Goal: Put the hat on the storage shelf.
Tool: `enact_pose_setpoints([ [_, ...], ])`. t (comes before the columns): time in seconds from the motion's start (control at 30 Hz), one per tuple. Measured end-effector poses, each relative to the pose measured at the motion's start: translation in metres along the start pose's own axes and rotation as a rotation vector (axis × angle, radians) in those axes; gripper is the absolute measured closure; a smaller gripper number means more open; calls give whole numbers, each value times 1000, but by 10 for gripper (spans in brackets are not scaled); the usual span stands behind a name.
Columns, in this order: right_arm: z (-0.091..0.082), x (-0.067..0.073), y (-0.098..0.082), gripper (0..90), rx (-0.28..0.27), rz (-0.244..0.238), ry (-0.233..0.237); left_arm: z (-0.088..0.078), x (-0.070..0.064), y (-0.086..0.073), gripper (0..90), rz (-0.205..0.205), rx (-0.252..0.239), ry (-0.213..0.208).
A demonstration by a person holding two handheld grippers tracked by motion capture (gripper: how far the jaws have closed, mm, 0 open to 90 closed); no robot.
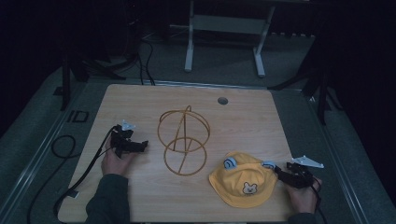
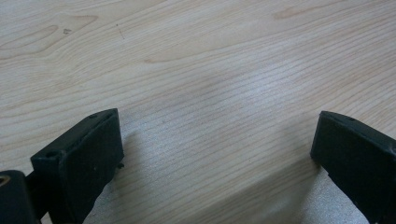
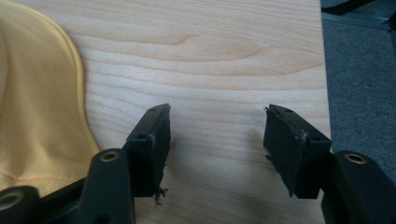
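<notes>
Right claw (image 3: 217, 140) hovering agape just beside the yellow hat (image 1: 243, 183) lying on the tabletop (image 1: 140, 196), left claw (image 2: 215, 158) also spread, approaching the brim; probably needing a shift onto it before pinching.

Your right gripper (image 1: 279, 171) sits just beside the yellow hat (image 1: 243, 184). Your left gripper (image 1: 140, 145) rests near the wire stand (image 1: 183, 140) on the table (image 1: 140, 102).
</notes>
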State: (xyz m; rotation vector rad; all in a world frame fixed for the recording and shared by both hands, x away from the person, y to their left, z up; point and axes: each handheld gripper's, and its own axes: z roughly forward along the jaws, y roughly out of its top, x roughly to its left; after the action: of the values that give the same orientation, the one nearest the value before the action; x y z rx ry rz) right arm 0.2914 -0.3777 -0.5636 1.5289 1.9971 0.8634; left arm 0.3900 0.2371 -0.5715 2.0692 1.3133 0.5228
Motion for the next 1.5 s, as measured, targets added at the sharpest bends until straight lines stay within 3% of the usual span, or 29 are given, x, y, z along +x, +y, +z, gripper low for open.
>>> enact_pose_setpoints([
  [0.2,0,-3,6,447,43,-30,31,0,0,0,21,0,1,1],
  [0.33,-1,-4,8,506,52,-36,73,0,0,0,21,0,1,2],
  [0.5,-2,-4,10,516,57,-48,94,0,0,0,22,1,1,1],
  [0.7,-7,1,12,525,79,-127,121,0,0,0,21,1,1,1],
  [0.87,-12,0,13,528,79,-144,132,0,0,0,21,1,1,1],
  [1.1,-22,2,18,521,97,-215,160,0,0,0,22,0,1,1],
  [1.2,-25,6,20,517,127,-272,179,0,0,0,21,1,1,1],
  [1.5,-34,2,30,512,137,-320,156,0,0,0,21,0,0,1],
])
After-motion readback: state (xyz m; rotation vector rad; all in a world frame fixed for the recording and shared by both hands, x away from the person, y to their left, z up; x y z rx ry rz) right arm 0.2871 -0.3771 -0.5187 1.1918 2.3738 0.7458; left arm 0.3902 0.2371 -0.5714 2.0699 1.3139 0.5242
